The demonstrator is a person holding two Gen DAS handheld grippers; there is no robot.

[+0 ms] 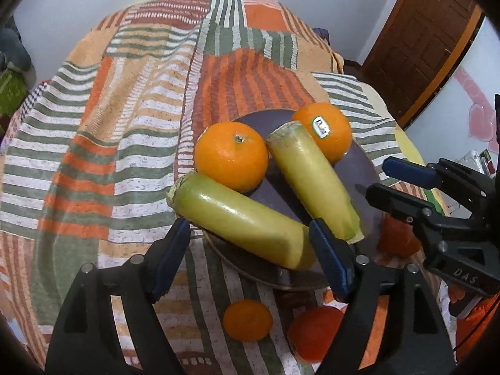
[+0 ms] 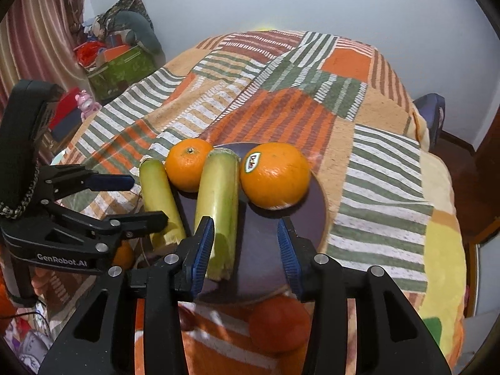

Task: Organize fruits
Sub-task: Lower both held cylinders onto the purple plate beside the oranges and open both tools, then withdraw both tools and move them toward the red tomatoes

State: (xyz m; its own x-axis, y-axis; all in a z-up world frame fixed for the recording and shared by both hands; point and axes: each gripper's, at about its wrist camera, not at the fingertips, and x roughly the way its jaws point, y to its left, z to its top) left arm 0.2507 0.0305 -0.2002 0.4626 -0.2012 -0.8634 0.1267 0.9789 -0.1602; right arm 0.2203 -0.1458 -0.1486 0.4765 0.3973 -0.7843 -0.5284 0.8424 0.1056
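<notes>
A dark round plate (image 1: 359, 168) sits on a table covered with a striped orange, green and white cloth (image 1: 93, 143), and it carries two oranges and two pale green stalks. The stickered orange (image 2: 275, 179) lies at the far right of the plate, the plain orange (image 2: 189, 168) at the far left, and the right stalk (image 2: 218, 206) runs between them toward the camera. The left stalk (image 1: 240, 218) lies across the plate's near-left rim, partly overhanging the cloth. The left tool (image 1: 250, 250) is spread wide, its blue pads on either side of that stalk's near end (whether they touch it is hard to tell). The right tool (image 2: 247, 247) is also spread, hovering above the plate's near part, its left pad just beside the right stalk. On the cloth in front of the plate rest a small orange (image 1: 247, 320) and a red fruit (image 1: 315, 332)
</notes>
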